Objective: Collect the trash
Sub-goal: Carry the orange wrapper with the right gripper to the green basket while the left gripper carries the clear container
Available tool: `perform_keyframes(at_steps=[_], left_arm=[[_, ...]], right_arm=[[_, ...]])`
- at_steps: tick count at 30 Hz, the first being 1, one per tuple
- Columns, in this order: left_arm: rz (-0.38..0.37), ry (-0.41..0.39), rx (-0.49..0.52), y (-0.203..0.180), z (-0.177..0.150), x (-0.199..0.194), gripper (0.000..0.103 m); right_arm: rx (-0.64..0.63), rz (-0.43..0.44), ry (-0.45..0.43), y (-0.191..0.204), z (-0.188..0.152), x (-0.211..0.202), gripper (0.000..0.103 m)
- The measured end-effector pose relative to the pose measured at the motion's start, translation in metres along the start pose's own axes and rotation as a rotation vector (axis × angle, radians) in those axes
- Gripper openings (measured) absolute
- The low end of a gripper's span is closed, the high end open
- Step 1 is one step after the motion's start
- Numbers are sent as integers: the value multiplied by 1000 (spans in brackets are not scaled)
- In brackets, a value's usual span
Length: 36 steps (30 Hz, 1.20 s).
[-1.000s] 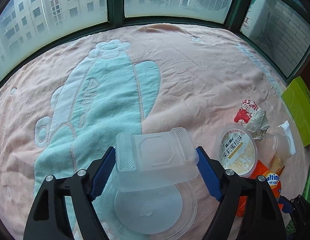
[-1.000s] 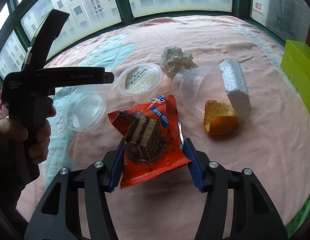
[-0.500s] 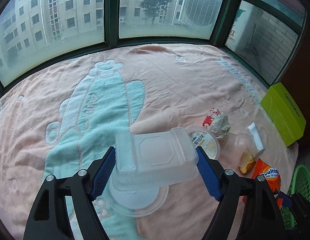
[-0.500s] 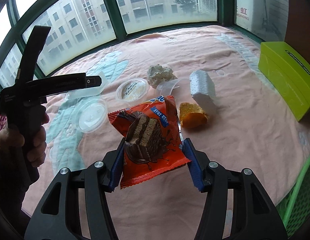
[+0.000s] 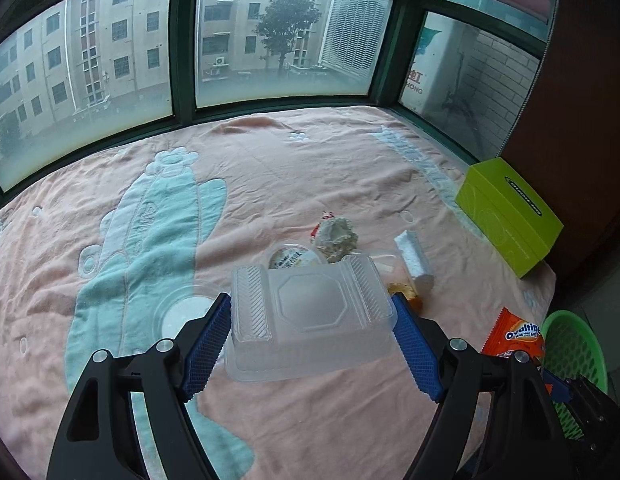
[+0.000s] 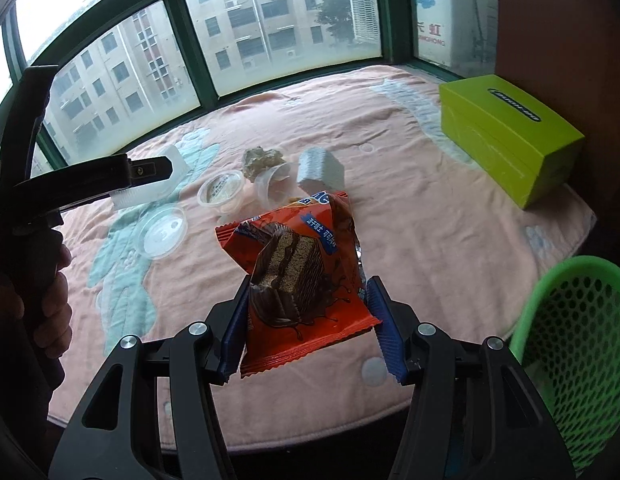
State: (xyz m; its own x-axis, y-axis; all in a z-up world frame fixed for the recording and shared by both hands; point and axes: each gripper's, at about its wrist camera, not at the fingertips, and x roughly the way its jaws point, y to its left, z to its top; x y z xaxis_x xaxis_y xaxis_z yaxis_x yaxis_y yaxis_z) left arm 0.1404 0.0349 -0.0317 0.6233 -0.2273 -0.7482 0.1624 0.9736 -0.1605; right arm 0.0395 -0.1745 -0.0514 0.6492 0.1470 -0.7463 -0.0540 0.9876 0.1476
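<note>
Left gripper point(image 5: 312, 334): blue pads clamped on either end of a clear plastic tray point(image 5: 310, 316), held bottom-up in the air above the pink blanket point(image 5: 350, 168). Right gripper point(image 6: 306, 328): pads pinching an orange wrapper point(image 6: 300, 276) by its sides (a chocolate wafer is printed on the front), also held clear of the blanket.

On the blanket, in a loose cluster: a round clear lid point(image 6: 162, 232), a sealed cup point(image 6: 221, 192), an empty clear cup point(image 6: 272, 186) on its side, a crumpled paper ball point(image 6: 262, 160), a white foam block point(image 6: 318, 170). An orange scrap point(image 5: 406, 292) lies beside the block.

A green mesh basket point(image 6: 578, 352) stands off the blanket's near right edge. A lime box point(image 6: 510, 136) sits at far right, well apart from the trash.
</note>
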Motion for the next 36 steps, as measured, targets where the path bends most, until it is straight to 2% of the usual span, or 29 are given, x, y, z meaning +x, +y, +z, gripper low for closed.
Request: perform_keyframes(at_steps=[15,36], left_arm=[[-141,0,130,-96,-23,-23,76],[-304,0,312,-203,-44,-43,76]], right_arm=[[110,-143,-44,-64,-33,-62,56],[328,-323,-80,-148,-84,-132,56]])
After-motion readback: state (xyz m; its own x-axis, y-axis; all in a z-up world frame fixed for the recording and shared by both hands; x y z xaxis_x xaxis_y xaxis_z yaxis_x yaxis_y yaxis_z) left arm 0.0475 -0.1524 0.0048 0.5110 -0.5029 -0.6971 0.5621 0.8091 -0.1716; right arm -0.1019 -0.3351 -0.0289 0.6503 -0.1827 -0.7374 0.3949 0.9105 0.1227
